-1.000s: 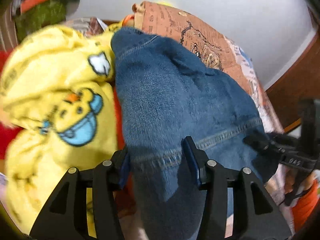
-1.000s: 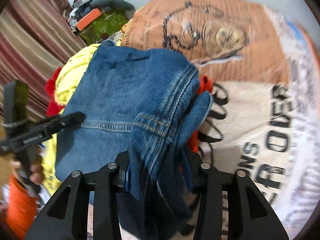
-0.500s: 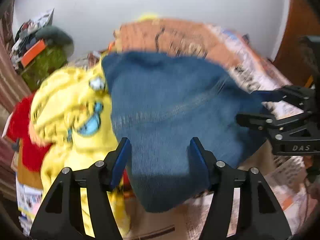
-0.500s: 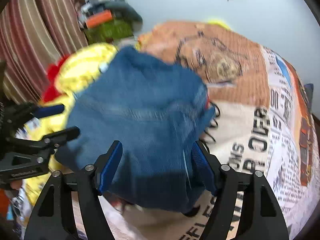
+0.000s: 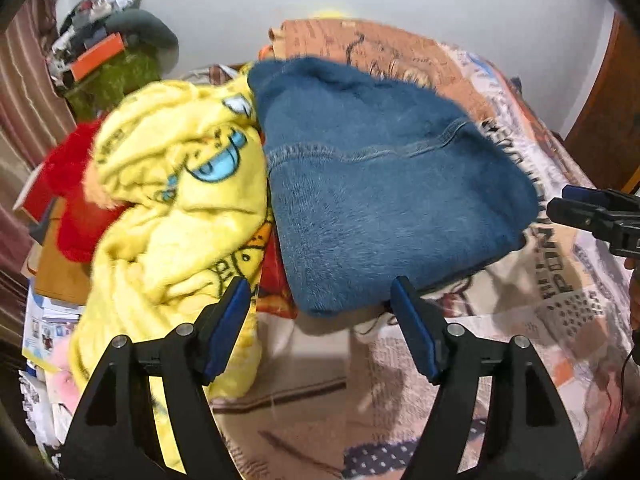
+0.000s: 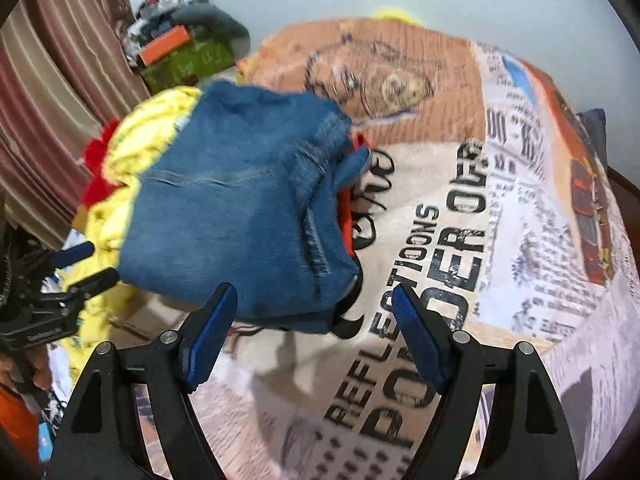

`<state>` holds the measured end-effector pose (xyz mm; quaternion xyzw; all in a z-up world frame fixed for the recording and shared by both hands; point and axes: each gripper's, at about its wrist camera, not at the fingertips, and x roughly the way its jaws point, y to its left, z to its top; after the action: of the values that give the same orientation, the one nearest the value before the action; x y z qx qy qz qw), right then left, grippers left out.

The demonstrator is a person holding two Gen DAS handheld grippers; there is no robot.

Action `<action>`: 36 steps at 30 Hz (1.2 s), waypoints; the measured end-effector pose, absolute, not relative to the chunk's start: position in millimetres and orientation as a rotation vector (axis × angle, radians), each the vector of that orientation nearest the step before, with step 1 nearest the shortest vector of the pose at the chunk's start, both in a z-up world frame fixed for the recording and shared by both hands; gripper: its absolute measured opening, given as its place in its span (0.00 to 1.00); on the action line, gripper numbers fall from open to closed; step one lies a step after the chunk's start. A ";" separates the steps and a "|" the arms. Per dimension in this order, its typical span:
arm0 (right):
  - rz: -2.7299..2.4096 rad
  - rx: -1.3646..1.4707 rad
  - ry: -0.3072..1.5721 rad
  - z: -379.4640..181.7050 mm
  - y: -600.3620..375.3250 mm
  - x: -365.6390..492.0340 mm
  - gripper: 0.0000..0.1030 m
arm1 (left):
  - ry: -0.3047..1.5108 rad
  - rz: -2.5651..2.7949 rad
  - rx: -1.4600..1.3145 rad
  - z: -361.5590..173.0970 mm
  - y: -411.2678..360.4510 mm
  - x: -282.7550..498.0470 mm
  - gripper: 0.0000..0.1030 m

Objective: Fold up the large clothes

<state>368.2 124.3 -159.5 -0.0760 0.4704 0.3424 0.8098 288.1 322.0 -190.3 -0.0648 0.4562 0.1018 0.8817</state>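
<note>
Folded blue jeans (image 5: 384,200) lie on the newsprint-patterned bed cover (image 6: 520,240), just ahead of both hand-held grippers. Left hand-held gripper (image 5: 320,300) and right hand-held gripper (image 6: 314,304) are opening, wide and holding nothing. A yellow cartoon blanket (image 5: 172,208) lies left of the jeans.

One folded pair of blue jeans (image 5: 384,200) lies at the centre of the frame. One yellow cartoon-print blanket (image 5: 172,216) sits bunched at centre left, and one red fleece item (image 5: 76,200) shows at the far left edge behind it. One newspaper-print bedspread (image 6: 500,240) covers the bed across the right and lower part. Two grippers are in view: the left gripper (image 5: 320,320) and the right gripper (image 6: 314,324), each with two blue-padded fingers. One cluttered heap (image 5: 108,56) fills the upper left corner; its separate items are too blurred to count.
</note>
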 end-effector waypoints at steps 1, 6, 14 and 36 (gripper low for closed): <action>0.741 -0.150 0.982 -149.5 122.5 363.9 0.74 | 0.929 0.208 -0.132 -179.8 318.1 281.6 0.69; 0.786 -0.117 0.844 -92.8 112.6 328.3 0.74 | 0.778 0.221 -0.069 -113.2 293.5 251.6 0.69; 0.865 -0.017 0.538 6.8 76.8 250.5 0.74 | 0.423 0.208 0.005 5.9 239.7 171.9 0.70; 0.735 0.002 0.164 52.4 33.3 143.2 0.97 | 0.060 0.246 0.018 49.7 162.2 46.5 0.99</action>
<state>143.2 33.3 52.4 0.0008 0.0802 0.3588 0.9299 46.5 162.2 49.7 0.0090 0.0297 0.1228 0.9920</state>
